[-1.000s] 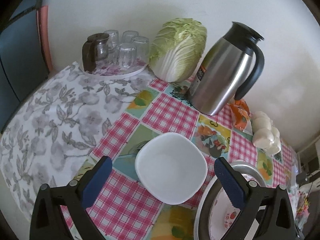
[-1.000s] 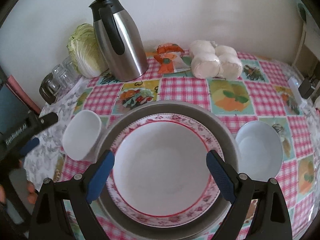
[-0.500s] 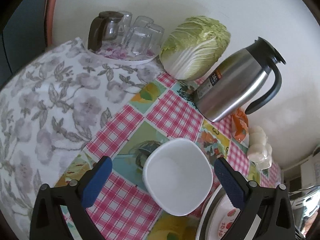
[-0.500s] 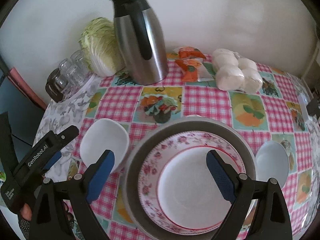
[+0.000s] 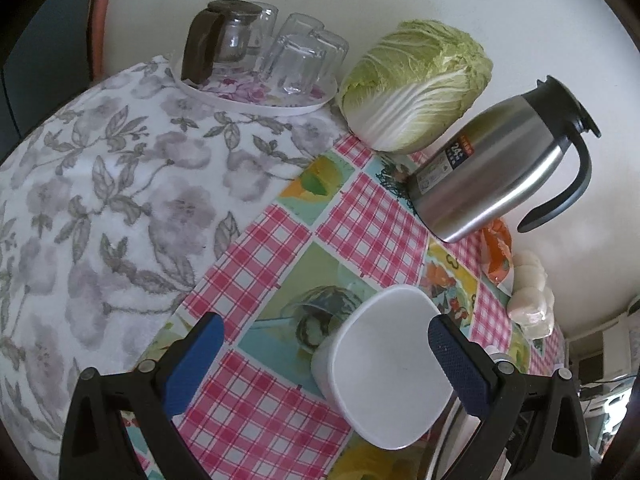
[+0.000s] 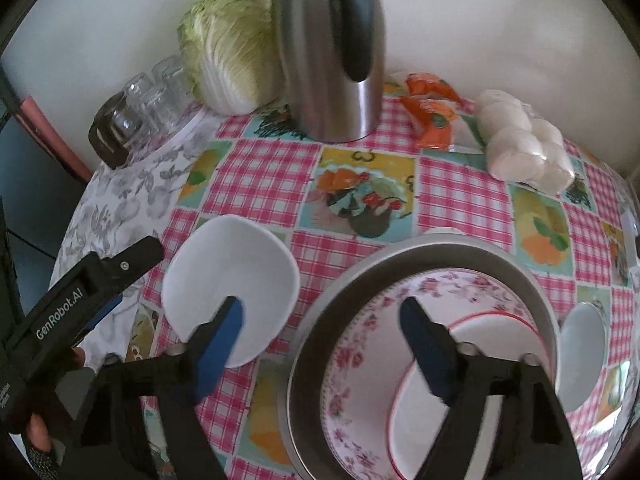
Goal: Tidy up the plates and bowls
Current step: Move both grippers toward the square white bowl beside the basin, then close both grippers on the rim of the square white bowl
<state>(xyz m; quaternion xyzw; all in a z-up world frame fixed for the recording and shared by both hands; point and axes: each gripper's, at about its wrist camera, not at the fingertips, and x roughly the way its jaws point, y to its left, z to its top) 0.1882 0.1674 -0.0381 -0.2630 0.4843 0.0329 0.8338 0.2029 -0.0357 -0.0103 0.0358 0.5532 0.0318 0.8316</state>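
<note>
Left gripper (image 5: 322, 344) hangs wide open over the table, nothing in it — the square white bowl (image 5: 386, 366) sits low between its blue pads, closer to the right-hand pad, no pad touching that I can see. In the right wrist view that same bowl (image 6: 230, 280) is at nine o'clock from the metal pan (image 6: 420, 248), just beside it, rim to rim or nearly so.

Right gripper (image 6: 322, 344) straddles the gap — its jaws have just been closing but stand well apart and empty; one pad hovers over the white bowl's near edge, the other over the floral plate (image 6: 424, 300) lying inside the pan. A small pale bowl (image 6: 582, 354) peeks out at three o'clock of the pan.

The risks, as I judge them: both grippers are crowding the one bowl, so a clash of fingers looks possible. The bowl's glazed, sloping wall could squirt out of a pinch, knock the pan, or skid on the slick checked cloth (image 6: 460, 196). The steel jug (image 6: 332, 48) at twelve o'clock stands well apart.

The white bowl itself: plain, glossy, rounded-square, upright, empty.
</note>
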